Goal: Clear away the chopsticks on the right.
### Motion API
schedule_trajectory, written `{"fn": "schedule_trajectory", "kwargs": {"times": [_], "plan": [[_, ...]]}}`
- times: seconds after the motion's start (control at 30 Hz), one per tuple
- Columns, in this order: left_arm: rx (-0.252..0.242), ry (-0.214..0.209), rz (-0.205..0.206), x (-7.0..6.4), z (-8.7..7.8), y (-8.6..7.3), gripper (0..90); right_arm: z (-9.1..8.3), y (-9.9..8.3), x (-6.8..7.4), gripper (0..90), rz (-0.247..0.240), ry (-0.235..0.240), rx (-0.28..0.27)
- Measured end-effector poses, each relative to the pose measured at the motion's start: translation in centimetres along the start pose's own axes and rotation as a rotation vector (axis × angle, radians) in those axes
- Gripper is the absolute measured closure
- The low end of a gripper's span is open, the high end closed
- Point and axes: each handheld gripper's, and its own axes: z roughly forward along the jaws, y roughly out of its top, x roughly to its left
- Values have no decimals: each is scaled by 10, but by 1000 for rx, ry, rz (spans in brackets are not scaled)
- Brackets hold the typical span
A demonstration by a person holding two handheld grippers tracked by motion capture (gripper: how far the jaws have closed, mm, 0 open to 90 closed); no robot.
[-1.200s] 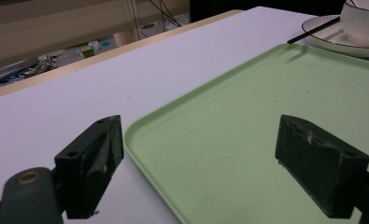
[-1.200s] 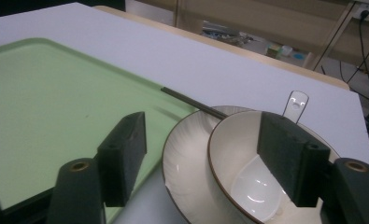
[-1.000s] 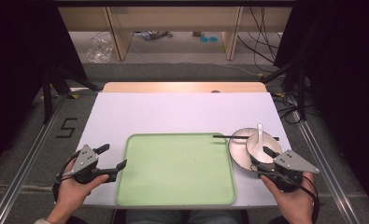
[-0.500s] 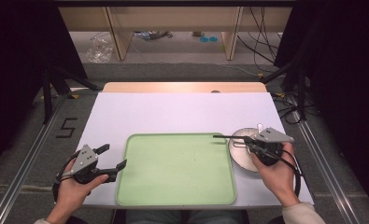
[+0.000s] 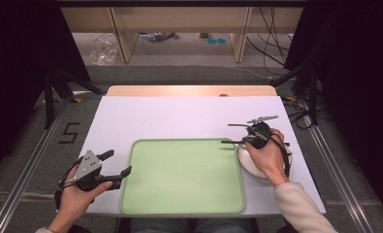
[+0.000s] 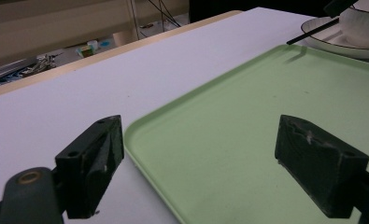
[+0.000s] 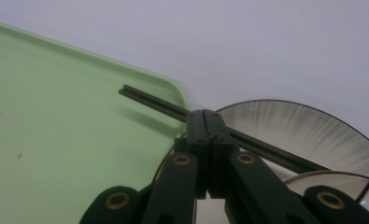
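The white tabletop [image 5: 179, 119] carries a smooth green tray [image 5: 182, 177], its near edge cut off in the left gripper view. Right of it, a round plate [image 7: 285, 123] is half hidden by the hand. The right tool [image 7: 209, 128] is clamped on thin black chopsticks [image 7: 149, 102] over the plate's rim. The left tool [image 6: 198, 163] stands wide and empty.

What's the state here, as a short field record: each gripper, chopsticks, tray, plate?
left gripper: open, at the near left corner of the tray, holding nothing
right gripper: shut on the pair of thin black chopsticks
chopsticks: tips reach over the tray's right edge
flat light-green plastic tray: bare
round white plate with a dark rim: right of the tray, under the right gripper
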Motion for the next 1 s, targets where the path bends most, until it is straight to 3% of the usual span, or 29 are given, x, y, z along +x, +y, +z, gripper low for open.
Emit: {"fn": "schedule_trajectory", "kwargs": {"times": [0.3,0.37,0.4,0.7,0.8,0.83,0.87,1.0], "plan": [[1,-2,2,0,0,0,155,23,10,-5,900,-12,-36,70],[0,-2,1,0,0,0,155,25,12,-4,900,11,-35,75],[0,-1,10,0,0,0,155,25,13,-6,900,-9,-40,74],[1,-3,10,0,0,0,155,33,14,-10,900,-15,-54,93],[1,-2,11,0,0,0,155,34,14,-9,900,7,-53,99],[1,-2,8,0,0,0,155,36,15,-10,900,-15,-58,98],[0,-3,2,0,0,0,156,36,15,-9,900,10,-57,103],[0,-3,10,0,0,0,155,38,15,-9,900,6,-68,105]]}}
